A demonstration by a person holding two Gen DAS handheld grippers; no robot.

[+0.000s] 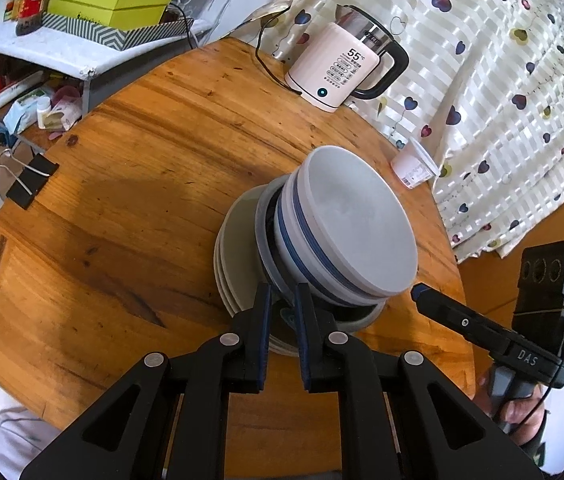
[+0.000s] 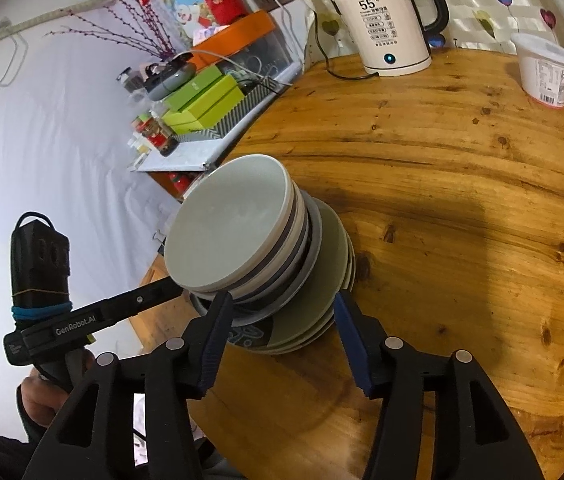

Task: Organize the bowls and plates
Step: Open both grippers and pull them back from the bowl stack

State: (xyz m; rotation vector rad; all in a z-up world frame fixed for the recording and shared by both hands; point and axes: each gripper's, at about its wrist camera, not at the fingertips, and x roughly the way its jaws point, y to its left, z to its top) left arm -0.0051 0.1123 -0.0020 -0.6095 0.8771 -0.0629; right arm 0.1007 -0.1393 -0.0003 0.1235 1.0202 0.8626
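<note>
Your left gripper (image 1: 284,300) reaches the near side of a stack of crockery on the round wooden table (image 1: 130,184). Its fingers sit close together around a bowl rim; whether they actually pinch it you cannot tell.

The stack stands toward the table's right edge: several plates (image 1: 238,256) lie flat underneath, and nested bowls (image 1: 346,224) rise on top (the top bowl (image 2: 230,220) has a blue band). The bowls' axis runs roughly vertical but leans, mouths tipped off level.

Your right gripper (image 2: 282,308) has its fingers wide apart, straddling the stack's near edge and gripping nothing.

Stacking looks nearly finished; next probably calls for gently squaring the leaning bowls.

A kettle (image 1: 342,68) and a plastic tub (image 1: 414,166) stand along the far edge.
</note>
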